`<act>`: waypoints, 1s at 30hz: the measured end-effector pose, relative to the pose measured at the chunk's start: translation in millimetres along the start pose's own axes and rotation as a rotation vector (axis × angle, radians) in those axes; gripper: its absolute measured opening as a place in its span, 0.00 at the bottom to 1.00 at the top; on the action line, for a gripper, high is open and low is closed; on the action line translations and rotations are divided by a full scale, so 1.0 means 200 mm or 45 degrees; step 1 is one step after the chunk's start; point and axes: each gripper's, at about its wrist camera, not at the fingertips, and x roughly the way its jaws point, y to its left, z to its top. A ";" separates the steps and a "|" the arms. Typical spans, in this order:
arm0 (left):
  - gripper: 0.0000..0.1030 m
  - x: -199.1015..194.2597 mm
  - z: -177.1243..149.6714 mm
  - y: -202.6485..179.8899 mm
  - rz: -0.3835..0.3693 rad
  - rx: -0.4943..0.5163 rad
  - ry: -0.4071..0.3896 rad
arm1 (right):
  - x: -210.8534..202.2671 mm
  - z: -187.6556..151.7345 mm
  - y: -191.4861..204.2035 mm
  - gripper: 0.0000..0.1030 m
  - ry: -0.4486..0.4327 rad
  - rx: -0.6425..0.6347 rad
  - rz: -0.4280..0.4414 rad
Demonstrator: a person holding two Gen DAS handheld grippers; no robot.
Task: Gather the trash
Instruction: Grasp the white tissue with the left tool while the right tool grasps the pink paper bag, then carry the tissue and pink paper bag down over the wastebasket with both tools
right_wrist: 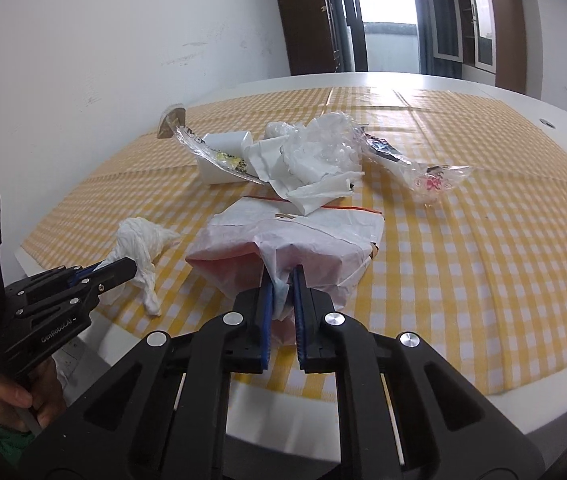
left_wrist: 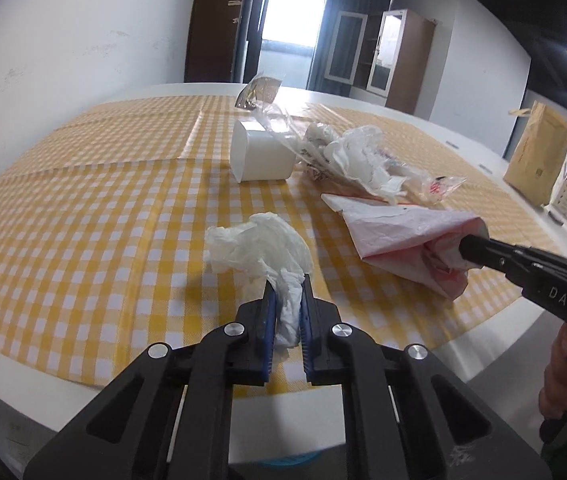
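Note:
My left gripper [left_wrist: 287, 282] is shut on a crumpled white tissue [left_wrist: 257, 246], held just above the yellow checked tablecloth near the front edge; it also shows in the right wrist view [right_wrist: 143, 240], with the left gripper [right_wrist: 119, 268] at lower left. My right gripper [right_wrist: 282, 274] is shut on the rim of a pink-white paper bag [right_wrist: 303, 236] lying on the cloth; in the left wrist view the bag [left_wrist: 399, 236] lies at the right with the right gripper [left_wrist: 469, 250] on it.
Behind the bag lies a pile of crumpled plastic wrappers and paper [right_wrist: 315, 160] beside a tipped white cup [left_wrist: 259, 156]. A clear printed wrapper [right_wrist: 431, 178] lies to the right. A brown paper bag [left_wrist: 539, 152] stands far right. The table's white edge [right_wrist: 363, 420] is close.

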 end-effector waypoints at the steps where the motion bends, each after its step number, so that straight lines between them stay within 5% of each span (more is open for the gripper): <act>1: 0.09 -0.02 -0.01 0.00 -0.020 -0.010 -0.009 | -0.02 -0.01 0.00 0.08 -0.007 0.002 0.004; 15: 0.07 -0.26 -0.11 -0.02 -0.179 -0.049 -0.061 | -0.29 -0.15 0.01 0.08 -0.085 0.009 0.057; 30: 0.07 -0.53 -0.28 -0.06 -0.234 0.004 -0.094 | -0.45 -0.32 0.13 0.07 -0.076 -0.052 0.091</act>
